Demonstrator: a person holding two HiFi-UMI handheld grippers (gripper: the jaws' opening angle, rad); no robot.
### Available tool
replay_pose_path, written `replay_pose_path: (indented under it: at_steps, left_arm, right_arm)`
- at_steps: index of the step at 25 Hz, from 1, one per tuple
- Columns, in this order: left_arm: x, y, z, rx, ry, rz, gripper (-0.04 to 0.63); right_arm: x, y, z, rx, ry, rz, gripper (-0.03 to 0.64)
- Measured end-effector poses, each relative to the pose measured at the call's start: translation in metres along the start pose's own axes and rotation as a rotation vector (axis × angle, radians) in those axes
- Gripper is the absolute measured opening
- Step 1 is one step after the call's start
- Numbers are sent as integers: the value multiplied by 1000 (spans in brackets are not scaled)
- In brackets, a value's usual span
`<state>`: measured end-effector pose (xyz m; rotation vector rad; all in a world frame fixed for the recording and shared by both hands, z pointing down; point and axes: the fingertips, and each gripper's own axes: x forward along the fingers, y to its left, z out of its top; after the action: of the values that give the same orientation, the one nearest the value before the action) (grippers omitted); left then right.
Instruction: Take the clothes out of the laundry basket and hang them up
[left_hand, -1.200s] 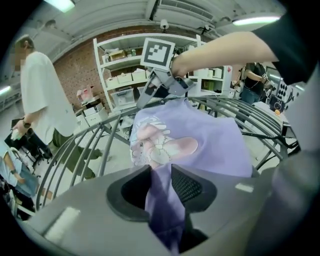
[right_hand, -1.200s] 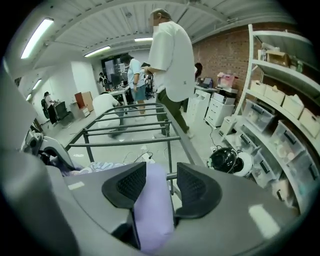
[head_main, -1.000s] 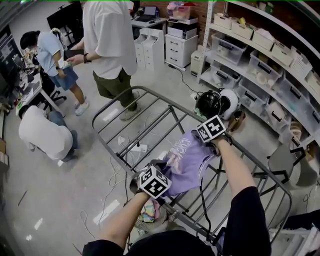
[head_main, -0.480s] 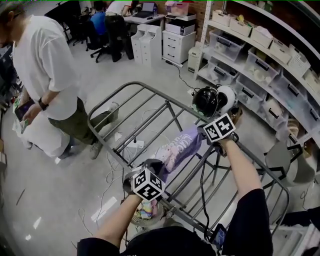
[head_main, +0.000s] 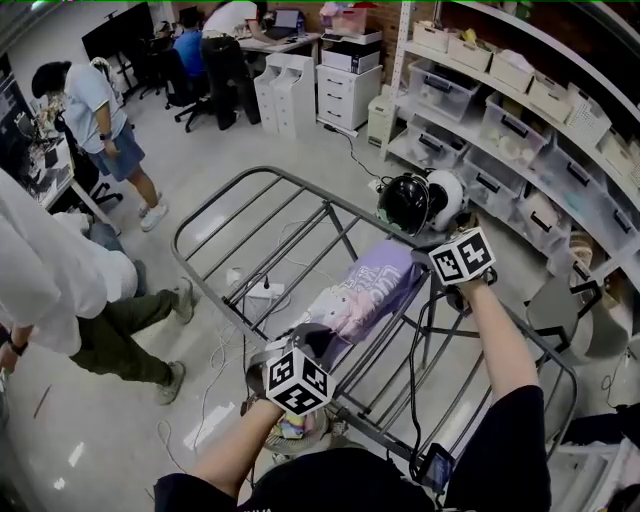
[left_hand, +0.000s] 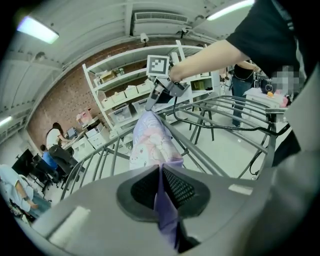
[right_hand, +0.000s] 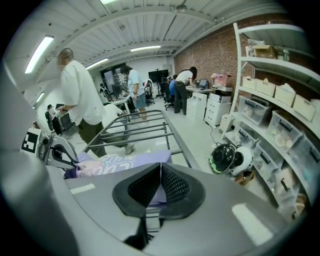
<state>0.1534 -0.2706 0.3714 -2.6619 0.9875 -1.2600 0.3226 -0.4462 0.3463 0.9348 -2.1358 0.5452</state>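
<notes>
A purple printed T-shirt is stretched over the bars of a grey metal drying rack, held at both ends. My left gripper has just been closing and is shut on the shirt's near edge; purple cloth runs out from between its pads. My right gripper is shut on the far edge, where fabric sits between its pads. Each gripper shows in the other's view: the right gripper and the left gripper. Under the rack lie colourful clothes in a basket.
A person in white stands close at the left, with others at desks behind. A black helmet and a white one lie past the rack. Shelves with bins line the right. Cables and a power strip lie on the floor.
Both grippers have risen and drawn apart, the right one moving right, so the bunched shirt is now pulled out flat along the rack. The person in white has moved to the left.
</notes>
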Motion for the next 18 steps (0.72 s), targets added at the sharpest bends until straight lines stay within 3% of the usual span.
replay_pose_path:
  at_steps: [9,14,18]
  left_arm:
    - [14,-27,-12,-11,68,-87,23]
    - [23,-41,-26,2,125,-135,26]
    - [22,-50,-28,4,126,-170,75]
  right_arm:
    - [15,-4,-34,-7,69,-35,14]
    - [28,-7,-42,-93,122,-120,28]
    - [31,-7,-41,-83,107,-140,77]
